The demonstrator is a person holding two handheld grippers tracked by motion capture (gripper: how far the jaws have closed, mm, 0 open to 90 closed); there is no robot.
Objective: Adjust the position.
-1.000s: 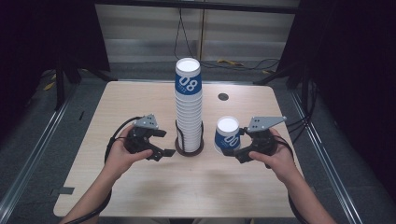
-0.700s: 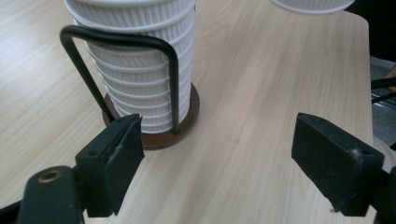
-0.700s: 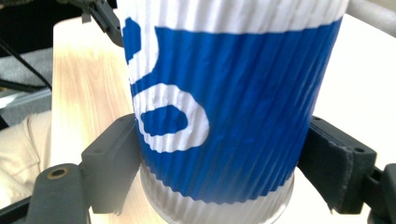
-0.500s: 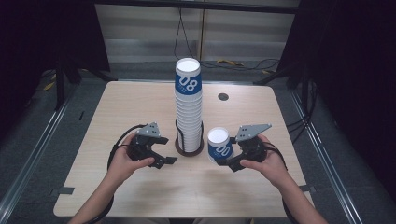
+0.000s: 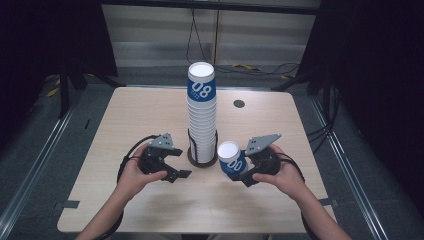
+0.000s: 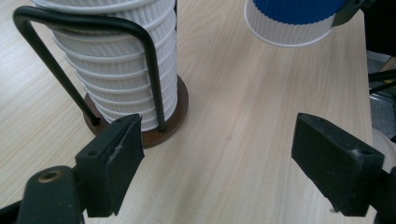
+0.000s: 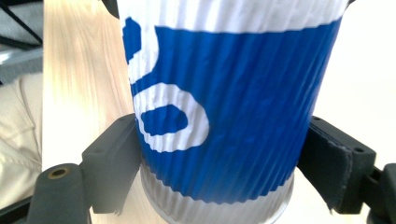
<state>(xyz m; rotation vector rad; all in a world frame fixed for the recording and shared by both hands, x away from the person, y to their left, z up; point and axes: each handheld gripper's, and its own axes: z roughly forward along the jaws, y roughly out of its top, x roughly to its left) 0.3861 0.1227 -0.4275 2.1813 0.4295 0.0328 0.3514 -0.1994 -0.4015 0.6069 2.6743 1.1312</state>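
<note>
A pale wood-grain table (image 5: 150, 115) with rounded corners carries a round dark-brown base (image 5: 201, 161) near its middle — a black wire frame (image 6: 149, 51) rises from that base around a tall stack of ribbed white cups (image 5: 202, 120), the top one banded blue. Farther back, right of the stack, a small dark round grommet (image 5: 239, 104) sits in the tabletop

In the right gripper view the blue-and-white cup (image 7: 224, 107) is cut off by the top edge and hides the tabletop behind it, while in the left gripper view the cup stack (image 6: 116, 65) loses its upper part and the held cup shows just its base.
</note>
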